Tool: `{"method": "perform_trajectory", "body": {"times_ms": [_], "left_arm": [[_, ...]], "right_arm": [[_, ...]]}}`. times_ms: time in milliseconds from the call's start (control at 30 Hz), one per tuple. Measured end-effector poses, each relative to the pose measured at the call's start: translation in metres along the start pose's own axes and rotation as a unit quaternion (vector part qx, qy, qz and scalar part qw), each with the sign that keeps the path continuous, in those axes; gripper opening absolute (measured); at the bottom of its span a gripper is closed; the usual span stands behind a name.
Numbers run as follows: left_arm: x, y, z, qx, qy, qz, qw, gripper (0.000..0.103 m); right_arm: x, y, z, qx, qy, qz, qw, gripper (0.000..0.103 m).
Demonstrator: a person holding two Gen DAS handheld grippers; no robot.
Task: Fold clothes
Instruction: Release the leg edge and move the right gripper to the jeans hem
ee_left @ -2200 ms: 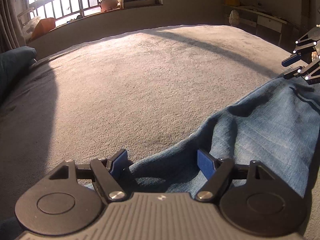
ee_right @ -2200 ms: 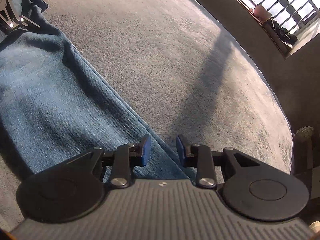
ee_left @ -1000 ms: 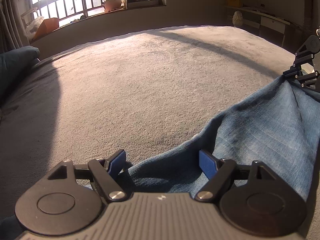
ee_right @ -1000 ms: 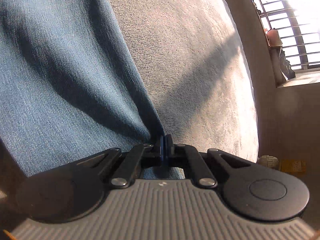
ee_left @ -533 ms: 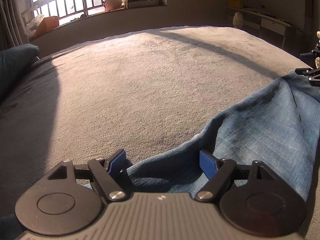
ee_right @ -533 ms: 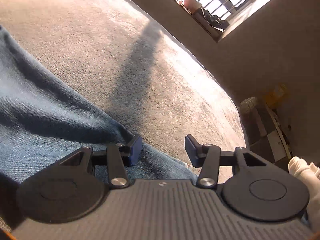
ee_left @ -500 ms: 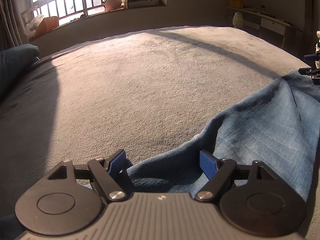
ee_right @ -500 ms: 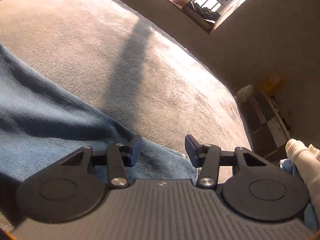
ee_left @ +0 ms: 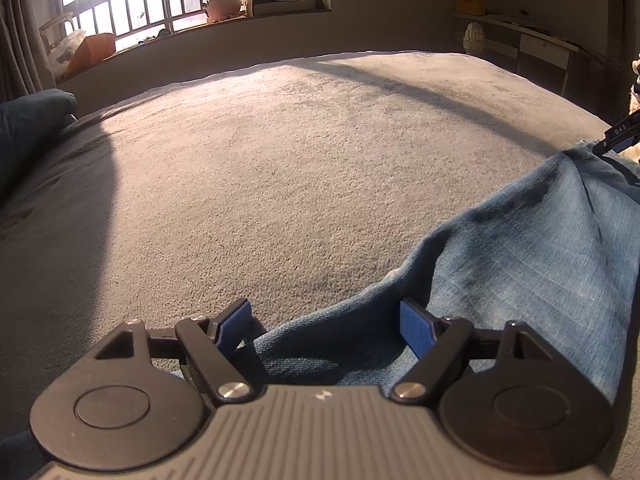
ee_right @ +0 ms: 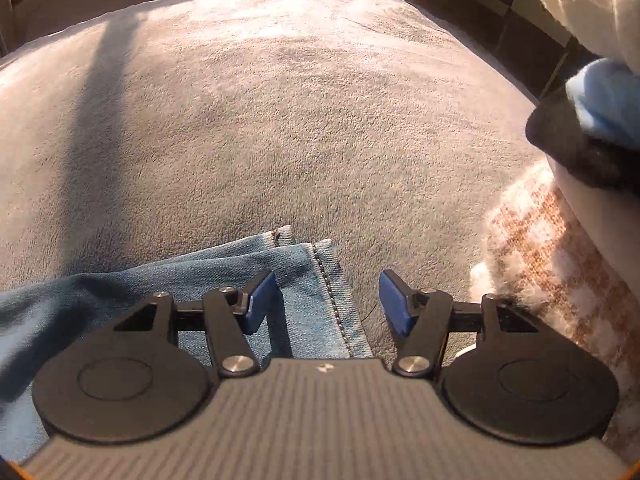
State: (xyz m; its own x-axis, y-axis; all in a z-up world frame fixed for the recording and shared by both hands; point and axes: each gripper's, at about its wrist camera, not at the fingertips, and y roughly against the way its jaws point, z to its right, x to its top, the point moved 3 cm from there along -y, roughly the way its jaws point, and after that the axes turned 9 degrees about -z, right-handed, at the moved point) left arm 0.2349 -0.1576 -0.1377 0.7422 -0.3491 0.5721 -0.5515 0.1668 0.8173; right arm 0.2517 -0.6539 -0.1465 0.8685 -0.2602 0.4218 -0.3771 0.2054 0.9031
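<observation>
Blue jeans [ee_left: 520, 256] lie across the grey bed cover, running from my left gripper out to the right. My left gripper [ee_left: 326, 326] is open, low over the near end of the denim, whose edge passes between its blue pads. In the right wrist view the stitched hem of a jeans leg [ee_right: 320, 280] lies flat on the cover. My right gripper [ee_right: 328, 300] is open just above that hem, holding nothing. A part of the right gripper [ee_left: 622, 134] shows at the far right edge of the left wrist view.
The grey bed cover [ee_left: 280, 168] stretches wide to the far edge. A dark teal pillow [ee_left: 28, 120] lies at the left. A barred window and sill with bags [ee_left: 200, 0] are behind. A person's white fuzzy sleeve [ee_right: 552, 240] is at the right.
My right gripper was shut on the jeans leg a second ago; it has opened, let the hem drop onto the cover and turned to face across the bed. My left gripper stayed still.
</observation>
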Motion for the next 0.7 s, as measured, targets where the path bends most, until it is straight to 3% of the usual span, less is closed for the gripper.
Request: {"method": "perform_trajectory", "body": {"times_ms": [100,133,167,267,500,700], "left_arm": [[0.0,0.0,0.0,0.001,-0.001,0.0,1.0,0.081],[0.0,0.0,0.0,0.001,-0.001,0.0,1.0,0.081],[0.0,0.0,0.0,0.002,-0.001,0.0,1.0,0.081],[-0.001,0.0,0.001,0.002,-0.001,0.0,1.0,0.081],[0.0,0.0,0.002,0.005,-0.002,0.001,1.0,0.081],[0.001,0.0,0.003,0.005,-0.003,0.0,1.0,0.081]], "right_arm": [[0.003,-0.001,0.004,0.017,-0.012,-0.006,1.0,0.058],[0.002,0.001,0.002,0.021,-0.008,-0.001,1.0,0.047],[0.002,0.004,-0.001,0.025,0.001,0.007,1.0,0.027],[-0.001,0.013,-0.012,0.002,0.038,0.041,0.998,0.011],[0.0,0.031,-0.02,-0.009,0.071,0.115,0.991,0.008],[-0.002,0.024,-0.02,-0.042,0.066,0.125,0.989,0.013]]}}
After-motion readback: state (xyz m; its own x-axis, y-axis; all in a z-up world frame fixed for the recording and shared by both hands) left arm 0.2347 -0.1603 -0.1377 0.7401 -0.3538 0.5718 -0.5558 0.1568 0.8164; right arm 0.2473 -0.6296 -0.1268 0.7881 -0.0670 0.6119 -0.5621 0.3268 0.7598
